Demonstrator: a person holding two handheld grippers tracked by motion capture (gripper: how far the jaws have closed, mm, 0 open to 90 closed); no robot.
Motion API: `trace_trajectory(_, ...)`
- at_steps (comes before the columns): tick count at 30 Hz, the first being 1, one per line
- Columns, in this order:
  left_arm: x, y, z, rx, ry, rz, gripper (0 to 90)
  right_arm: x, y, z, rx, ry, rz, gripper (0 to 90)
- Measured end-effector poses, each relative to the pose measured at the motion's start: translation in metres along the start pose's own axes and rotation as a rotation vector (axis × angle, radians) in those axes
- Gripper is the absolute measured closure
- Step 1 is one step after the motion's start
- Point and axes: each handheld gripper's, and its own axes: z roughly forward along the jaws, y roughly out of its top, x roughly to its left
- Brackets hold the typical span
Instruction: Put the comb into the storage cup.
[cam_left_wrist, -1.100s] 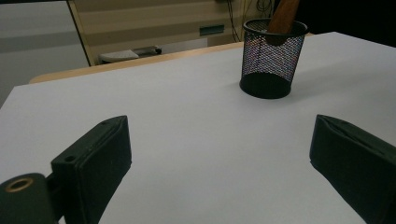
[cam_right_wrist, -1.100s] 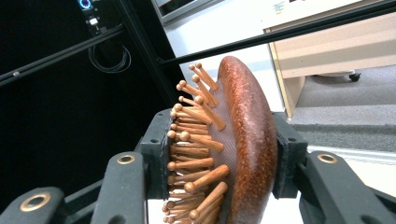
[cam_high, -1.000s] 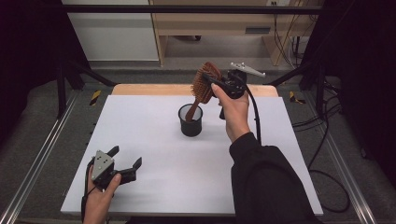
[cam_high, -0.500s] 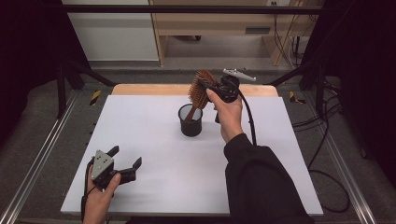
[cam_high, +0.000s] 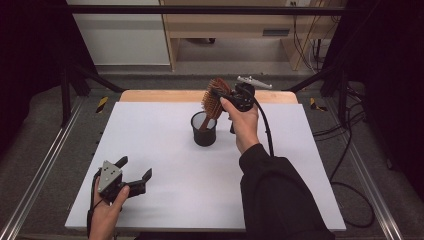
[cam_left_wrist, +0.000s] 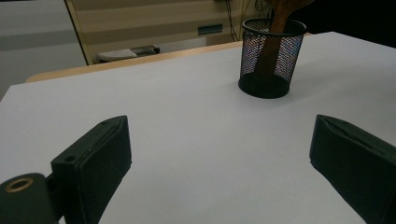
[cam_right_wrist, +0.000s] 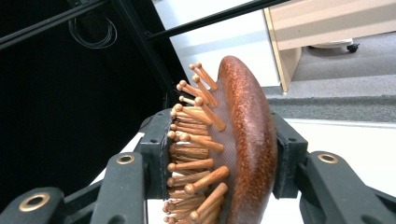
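Table (cam_high: 165, 200): white top, carries everything; left tongs rest low on its near corner, right tongs are raised over its far middle

Cup (cam_high: 204, 129): black mesh, upright, just below and left of the right tongs; well ahead of the left tongs, up and right of their jaws in the left gripper view (cam_left_wrist: 265, 58)

Brush (cam_high: 215, 102): wooden, head pinched in the right tongs (cam_high: 226, 98), handle slanting down into the cup. Judged step: seating the brush in the cup, or lifting it out; cannot tell which

Left tongs (cam_high: 134, 174): jaws spread wide, nothing between them, idle

Risks (judgement):
- grip sits across pins on one side and the rounded back on the other; the back could slide on the pad and the head twist
- handle leaning on the cup rim could tip the light cup if the tongs swing sideways; nothing steadies it

View differences:
- right gripper view shows the pinch on the brush (cam_right_wrist: 243, 154) close up: pins against one jaw, back against the other
- left gripper view shows the handle through the mesh
- high view shows both tongs and their spacing
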Motion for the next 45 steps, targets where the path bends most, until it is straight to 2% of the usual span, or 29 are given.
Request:
trace_trajectory(33, 0.0, 0.0, 0.0, 0.002, -0.007, -0.002, 5.9, 0.003, -0.008, 0.01, 0.022, 0.012, -0.001, 50.7)
trace_trajectory(45, 0.0, 0.0, 0.0, 0.002, -0.009, -0.004, 5.9, -0.005, -0.005, 0.016, 0.034, 0.01, 0.005, 49.0)
